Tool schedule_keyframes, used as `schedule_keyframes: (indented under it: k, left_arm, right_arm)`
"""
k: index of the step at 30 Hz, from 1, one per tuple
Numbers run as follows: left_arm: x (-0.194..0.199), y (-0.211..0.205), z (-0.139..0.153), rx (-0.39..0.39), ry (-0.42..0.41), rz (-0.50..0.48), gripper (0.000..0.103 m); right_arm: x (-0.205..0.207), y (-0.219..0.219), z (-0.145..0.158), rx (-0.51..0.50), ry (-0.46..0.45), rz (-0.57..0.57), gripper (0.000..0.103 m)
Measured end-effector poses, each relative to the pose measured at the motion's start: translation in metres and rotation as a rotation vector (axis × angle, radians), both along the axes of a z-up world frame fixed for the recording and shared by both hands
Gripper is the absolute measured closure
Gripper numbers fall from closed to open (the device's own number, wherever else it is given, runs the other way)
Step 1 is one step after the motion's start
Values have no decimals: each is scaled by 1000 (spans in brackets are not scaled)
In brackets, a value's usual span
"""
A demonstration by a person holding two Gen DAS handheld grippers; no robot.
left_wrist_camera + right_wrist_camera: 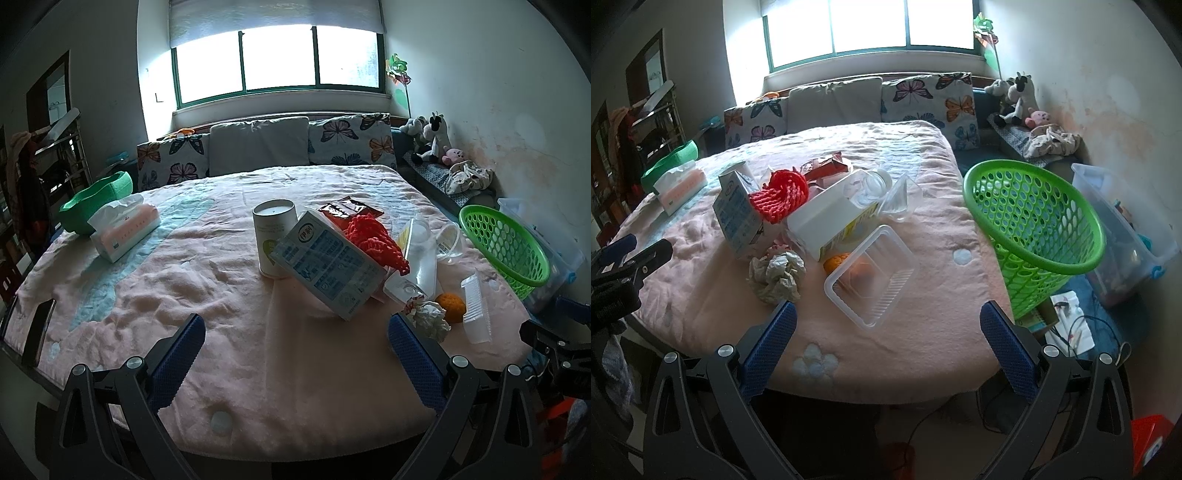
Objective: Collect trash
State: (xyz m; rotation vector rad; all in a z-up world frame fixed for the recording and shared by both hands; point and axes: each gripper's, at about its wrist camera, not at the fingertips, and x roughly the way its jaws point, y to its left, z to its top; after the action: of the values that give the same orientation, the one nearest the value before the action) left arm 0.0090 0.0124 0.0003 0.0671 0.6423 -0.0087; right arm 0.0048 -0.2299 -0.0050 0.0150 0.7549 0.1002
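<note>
Round table (923, 332) under pink flower blanket (221, 280): tissue box (125, 230), milk carton (328, 262), white can (275, 240), crumpled paper (777, 275), clear tray (871, 277), phone (38, 332) near edge.

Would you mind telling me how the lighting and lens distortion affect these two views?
Left wrist view: the window is blown out, backlighting the milk carton; dark fisheye corners. Right wrist view: same glare up top, and the green basket bulges with barrel distortion.

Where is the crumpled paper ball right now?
The crumpled paper ball lies on the pink blanket, near the front edge, between the blue milk carton and the clear plastic tray.
</note>
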Motion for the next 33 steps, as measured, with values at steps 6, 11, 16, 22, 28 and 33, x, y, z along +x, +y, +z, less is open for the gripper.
schedule_keyframes:
  k: [6,11,16,22,28,33]
  left_arm:
    - [2,1,1,2,-2,-1,7]
    - [4,1,3,3,-1,1,7]
    - [9,-2,6,7,-1,0,7]
    - [15,1,10,-5,-3,1,7]
    - [21,6,8,-15,2,5,7]
    - [25,10,4,-21,13,8,7]
  right_arm:
    - [2,-1,-1,1,2,0,4]
    - [4,-2,-2,2,1,0,4]
    - [8,-3,-1,-1,3,1,5]
    - [14,-6,-2,1,3,5,5]
    - [25,-4,-7,33,26,25,6]
    - [36,-7,-18,112,79,35,9]
